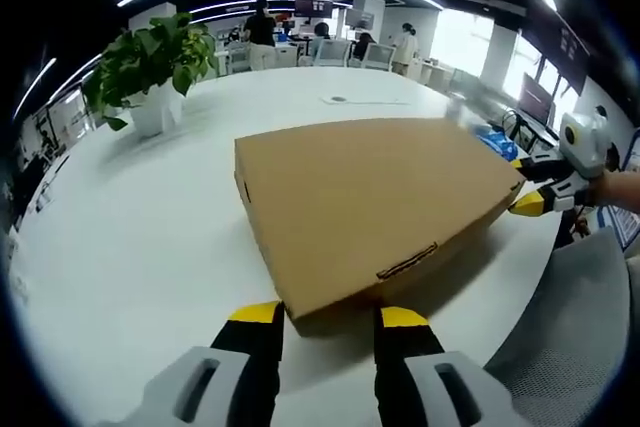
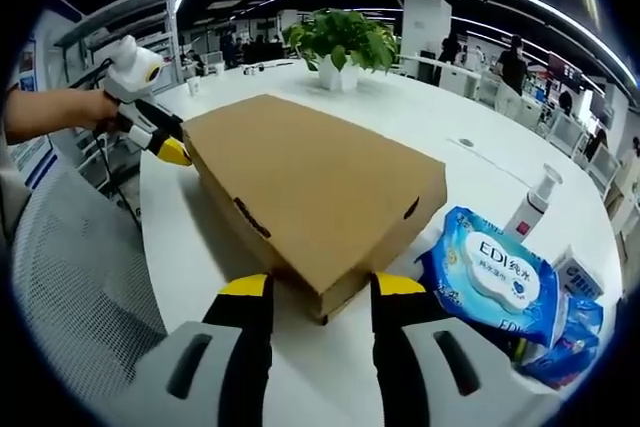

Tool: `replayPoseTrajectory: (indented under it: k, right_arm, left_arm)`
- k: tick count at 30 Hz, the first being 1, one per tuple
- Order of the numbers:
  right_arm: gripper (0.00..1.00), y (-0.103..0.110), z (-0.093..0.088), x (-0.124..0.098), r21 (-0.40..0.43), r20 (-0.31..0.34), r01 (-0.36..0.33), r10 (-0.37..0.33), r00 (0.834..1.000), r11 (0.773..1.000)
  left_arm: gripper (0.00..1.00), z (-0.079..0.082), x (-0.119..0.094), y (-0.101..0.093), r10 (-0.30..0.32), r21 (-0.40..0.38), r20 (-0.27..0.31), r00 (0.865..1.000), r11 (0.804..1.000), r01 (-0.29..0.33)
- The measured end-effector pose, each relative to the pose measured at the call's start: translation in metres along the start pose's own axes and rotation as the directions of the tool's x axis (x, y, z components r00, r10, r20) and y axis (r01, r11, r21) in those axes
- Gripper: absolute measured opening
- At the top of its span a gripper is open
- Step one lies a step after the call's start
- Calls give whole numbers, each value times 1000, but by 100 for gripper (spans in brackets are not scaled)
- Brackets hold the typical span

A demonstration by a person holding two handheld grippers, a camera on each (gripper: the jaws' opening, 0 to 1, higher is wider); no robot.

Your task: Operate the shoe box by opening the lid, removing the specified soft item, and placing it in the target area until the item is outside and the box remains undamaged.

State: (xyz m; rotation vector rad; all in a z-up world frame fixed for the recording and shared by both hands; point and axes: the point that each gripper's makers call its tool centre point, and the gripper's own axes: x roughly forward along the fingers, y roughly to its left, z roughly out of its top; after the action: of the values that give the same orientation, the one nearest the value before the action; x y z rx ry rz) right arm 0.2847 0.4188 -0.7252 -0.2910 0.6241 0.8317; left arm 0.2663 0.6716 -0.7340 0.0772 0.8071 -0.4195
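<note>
Cardboard shoe box point(image 1: 375, 207) lies flat on the white table point(image 1: 130, 247), lid closed. Left gripper view, left to right: a potted plant point(image 1: 150, 72) stands at the far left of the table; the left gripper point(image 1: 330, 317) has its jaws spread either side of the box's near corner; the right gripper point(image 1: 535, 187) sits at the far right corner, jaws apart. Right gripper view: a wet-wipes pack point(image 2: 495, 282) and a pump bottle point(image 2: 535, 197) lie right of the box.
</note>
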Motion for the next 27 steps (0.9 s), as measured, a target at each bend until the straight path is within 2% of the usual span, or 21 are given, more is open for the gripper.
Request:
replayPoseTrajectory:
  k: [4, 10, 12, 14, 21, 27]
  right_arm:
    - [34, 0, 4, -7, 0, 7, -5, 5, 1000, 1000]
    - [34, 3, 18, -14, -16, 32, -12, 12, 999, 1000]
    - [32, 2, 17, -13, -24, 25, -7, 8, 1000, 1000]
    - [31, 1, 15, -12, -8, 24, -8, 8, 1000, 1000]
    - [30, -1, 13, -8, 1, 14, -5, 5, 1000, 1000]
    - [31, -7, 17, -3, 6, 14, -1, 1, 1000, 1000]
  left_arm:
    - [37, 3, -10, -2, 2, 11, 7, 1000, 1000, -2]
    - [36, 18, -23, -5, 13, 87, 45, 999, 996, -17]
    - [34, 24, -22, -8, 3, 102, 62, 998, 995, -9]
    - [33, 22, -19, -4, 19, 118, 47, 999, 993, -25]
    - [31, 21, -15, 0, 22, 95, 42, 999, 995, -26]
    - [31, 28, -10, 2, 24, 91, 43, 999, 995, -28]
